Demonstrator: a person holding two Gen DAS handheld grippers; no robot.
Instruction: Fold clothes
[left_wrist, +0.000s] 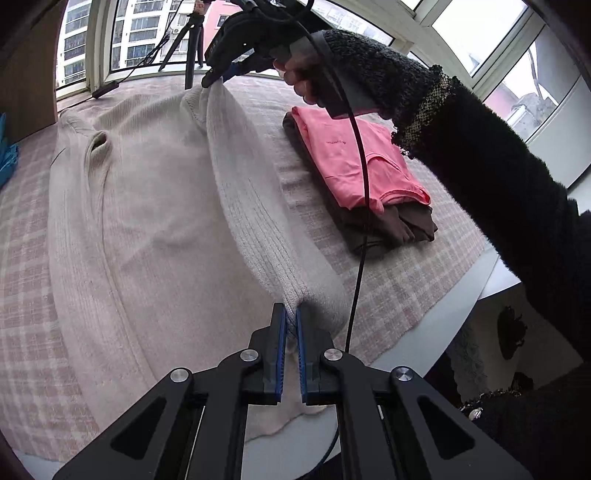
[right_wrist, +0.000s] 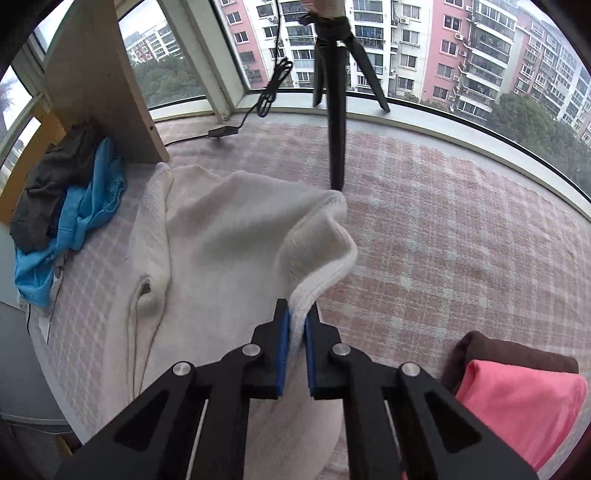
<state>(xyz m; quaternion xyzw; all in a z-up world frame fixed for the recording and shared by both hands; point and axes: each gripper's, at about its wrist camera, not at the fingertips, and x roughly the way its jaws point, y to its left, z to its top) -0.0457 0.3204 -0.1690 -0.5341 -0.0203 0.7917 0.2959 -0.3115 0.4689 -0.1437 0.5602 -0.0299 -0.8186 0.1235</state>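
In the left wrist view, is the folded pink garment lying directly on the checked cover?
No, the pink garment rests on top of a folded brown garment, which lies on the checked cover.

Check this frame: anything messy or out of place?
Mostly tidy. The odd spot is a crumpled heap of blue and dark clothes at the far left edge. The pink top lies neatly folded on a brown garment; both grippers pinch the cream sweater.
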